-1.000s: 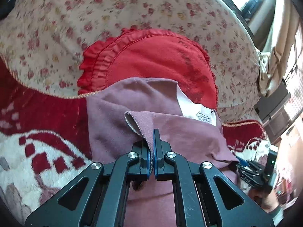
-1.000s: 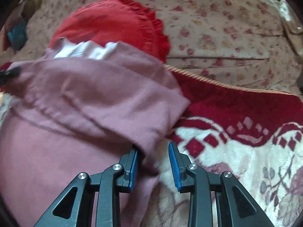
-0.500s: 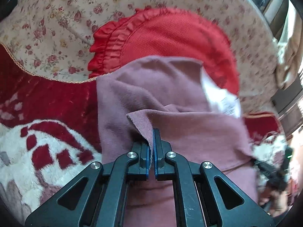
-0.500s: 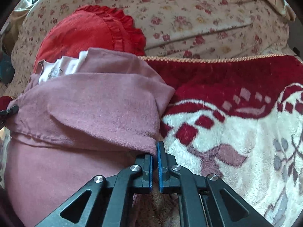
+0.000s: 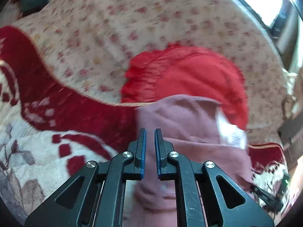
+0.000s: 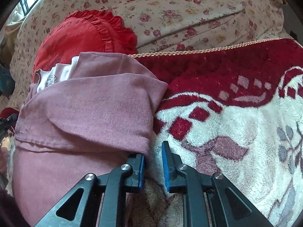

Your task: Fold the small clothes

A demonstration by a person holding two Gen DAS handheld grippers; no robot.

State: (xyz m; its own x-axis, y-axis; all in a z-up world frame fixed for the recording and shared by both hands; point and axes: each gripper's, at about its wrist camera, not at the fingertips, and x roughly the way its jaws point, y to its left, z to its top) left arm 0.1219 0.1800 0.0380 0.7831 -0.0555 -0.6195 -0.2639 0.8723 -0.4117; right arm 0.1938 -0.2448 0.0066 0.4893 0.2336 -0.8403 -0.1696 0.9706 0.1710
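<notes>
We see the left gripper (image 5: 150, 134) as a black frame with two narrow fingers (image 5: 141, 147), each lined on its inner face with a ribbed blue pad. Four round silver screws sit along its linkage, two toward 9 o'clock and two toward 3 o'clock, and triangular cut-outs open in the outer arms at 7 and 5 o'clock. Fine scratches mark the black bar right of centre. The right gripper (image 6: 153, 160) has the same build: black arms, blue ribbed pads (image 6: 165, 162), four silver screws, and triangular openings low on both sides.
</notes>
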